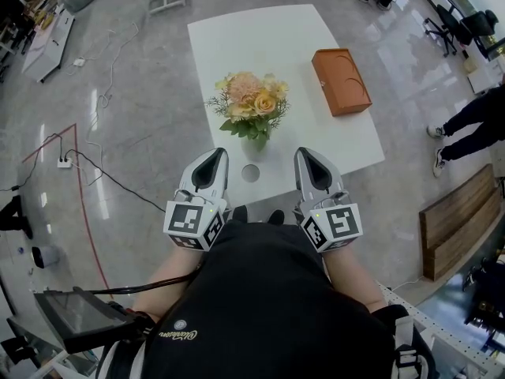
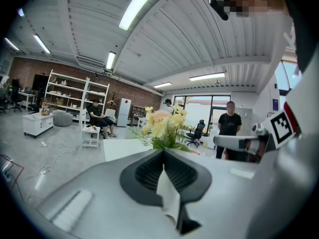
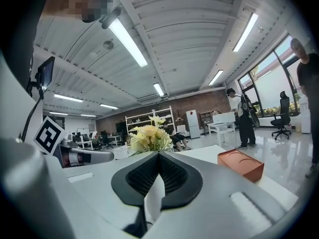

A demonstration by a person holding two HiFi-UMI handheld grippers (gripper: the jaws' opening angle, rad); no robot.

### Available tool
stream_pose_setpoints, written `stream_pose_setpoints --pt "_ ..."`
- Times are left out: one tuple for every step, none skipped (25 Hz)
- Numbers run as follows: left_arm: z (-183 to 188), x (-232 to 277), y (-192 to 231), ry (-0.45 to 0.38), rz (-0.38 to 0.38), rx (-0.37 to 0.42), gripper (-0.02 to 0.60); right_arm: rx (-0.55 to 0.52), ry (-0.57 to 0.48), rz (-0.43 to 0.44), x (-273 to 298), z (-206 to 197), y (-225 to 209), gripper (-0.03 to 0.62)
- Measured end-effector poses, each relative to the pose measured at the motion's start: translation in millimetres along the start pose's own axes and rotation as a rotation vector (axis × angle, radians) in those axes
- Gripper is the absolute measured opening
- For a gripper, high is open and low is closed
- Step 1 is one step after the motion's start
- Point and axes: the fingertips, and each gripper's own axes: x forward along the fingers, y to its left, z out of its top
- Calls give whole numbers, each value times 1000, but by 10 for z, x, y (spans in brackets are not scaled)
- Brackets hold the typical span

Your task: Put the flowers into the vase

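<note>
A bouquet of peach and yellow flowers (image 1: 251, 105) stands upright in a small greenish vase (image 1: 257, 142) near the front of the white table (image 1: 260, 38). My left gripper (image 1: 215, 153) is at the table's front edge, just left of the vase, with its jaws shut and nothing between them. At the same edge, just right of the vase, my right gripper (image 1: 304, 153) is also shut and empty. The left gripper view has the flowers (image 2: 162, 126) straight beyond the closed left gripper (image 2: 163, 152). In the right gripper view the flowers (image 3: 148, 136) rise behind the closed right gripper (image 3: 159, 154).
An orange box (image 1: 341, 81) lies on the table's right side, also in the right gripper view as the orange box (image 3: 240, 164). A small grey disc (image 1: 250, 173) lies between the grippers. Cables (image 1: 79, 160) run over the floor at left. A person's legs (image 1: 473, 117) and a wooden bench (image 1: 458, 219) are at right.
</note>
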Motion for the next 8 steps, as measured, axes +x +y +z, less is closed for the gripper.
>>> stream_pose_setpoints --pt "4 -1 -4 -1 -1 2 8 -1 0 2 5 2 8 0" --pt "7 1 -6 -2 -2 3 8 -2 0 3 14 4 15 0" --pt "6 3 -5 -2 -2 3 8 -3 0 5 23 3 21 0" --pt "2 3 -3 -2 -2 2 8 -3 2 6 28 -2 28 0" --pt "-2 1 -1 0 -1 1 8 -2 4 8 30 -10 34 0" --pt "-6 -1 1 1 -1 0 8 -1 7 10 30 -19 40 0" --pt "-8 -1 2 3 -1 -1 8 0 9 11 30 -27 44 -1" --pt "-10 -1 4 4 -2 -2 8 0 11 13 30 -35 47 0"
